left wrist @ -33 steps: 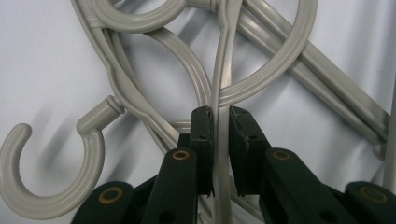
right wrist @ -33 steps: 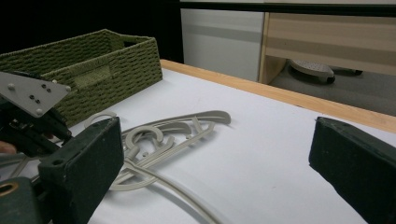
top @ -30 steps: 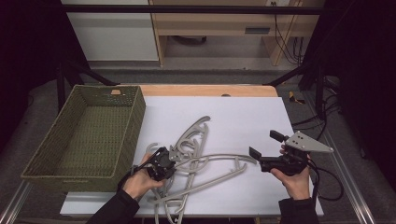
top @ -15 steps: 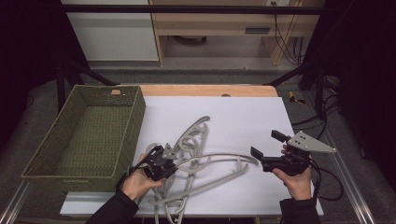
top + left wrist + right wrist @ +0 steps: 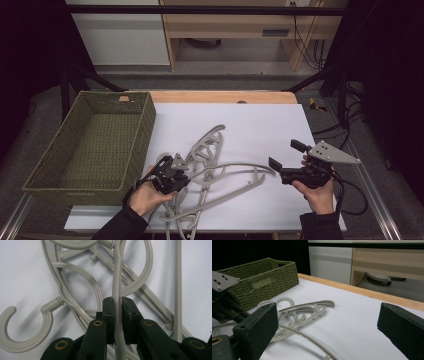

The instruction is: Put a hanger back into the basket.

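Note:
Several grey plastic hangers (image 5: 207,146) lie tangled on the white table top (image 5: 260,125). My left gripper (image 5: 181,173) sits at the pile's left side. In the left gripper view its jaws (image 5: 118,302) are shut on the thin bar of one hanger (image 5: 116,277), which arcs to the right in the high view (image 5: 235,166). My right gripper (image 5: 285,154) is held level at the right, pointing left toward the pile. It is open, with nothing between the jaws (image 5: 327,315), and the hangers (image 5: 307,307) lie ahead of it.
A green woven basket (image 5: 50,165) stands at the table's left, close to the left hand, and appears beyond the hangers in the right gripper view (image 5: 267,275). The wooden far edge (image 5: 220,96) borders the table. Bare white surface lies to the right and behind the pile.
The left hand and its gripped hanger have shifted only slightly. The right gripper has stayed in place, still open.

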Motion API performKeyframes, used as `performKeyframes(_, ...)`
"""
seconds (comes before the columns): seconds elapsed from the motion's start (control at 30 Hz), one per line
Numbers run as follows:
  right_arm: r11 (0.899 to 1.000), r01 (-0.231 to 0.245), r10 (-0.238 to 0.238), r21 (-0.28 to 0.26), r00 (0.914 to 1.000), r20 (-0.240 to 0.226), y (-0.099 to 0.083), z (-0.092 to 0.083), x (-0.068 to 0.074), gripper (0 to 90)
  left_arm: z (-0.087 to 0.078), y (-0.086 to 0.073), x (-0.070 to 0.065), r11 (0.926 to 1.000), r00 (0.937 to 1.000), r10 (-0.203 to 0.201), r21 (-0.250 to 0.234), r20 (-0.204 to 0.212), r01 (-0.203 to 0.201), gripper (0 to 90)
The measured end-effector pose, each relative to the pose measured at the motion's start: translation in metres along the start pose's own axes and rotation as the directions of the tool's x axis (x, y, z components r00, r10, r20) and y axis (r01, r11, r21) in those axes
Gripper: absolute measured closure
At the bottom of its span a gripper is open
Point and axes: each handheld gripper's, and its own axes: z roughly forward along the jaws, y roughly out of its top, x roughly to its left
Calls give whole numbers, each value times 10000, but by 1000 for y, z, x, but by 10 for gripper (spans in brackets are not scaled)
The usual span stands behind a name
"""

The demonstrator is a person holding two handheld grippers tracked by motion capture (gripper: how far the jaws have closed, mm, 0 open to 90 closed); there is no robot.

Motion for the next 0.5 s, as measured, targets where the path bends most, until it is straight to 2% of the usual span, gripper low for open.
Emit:
performKeyframes(0.13, 10000, -12, 12, -2, 10000, -35, 0, 0, 0, 37, 12, -1, -2, 9985, 10000, 8, 548, -26, -7, 813)
performKeyframes(0.17, 10000, -15, 15, -11, 10000, -34, 0, 0, 0, 37, 15, -2, -2, 9985, 10000, -74, 550, 27, 73, 813)
performKeyframes(0.2, 10000, -13, 13, -13, 10000, -39, 0, 0, 0, 37, 18, -2, -2, 9977, 10000, 29, 678, 40, -32, 812)
performKeyframes(0.4, 10000, -16, 16, 34, 10000, -28, 0, 0, -1, 36, 21, -2, -3, 9986, 9999, 114, 514, 117, -120, 808)
performKeyframes(0.5, 10000, -10, 10, 30, 10000, -1, 0, 0, 0, 36, 22, -2, -3, 9979, 9997, 208, 612, 161, -218, 791)
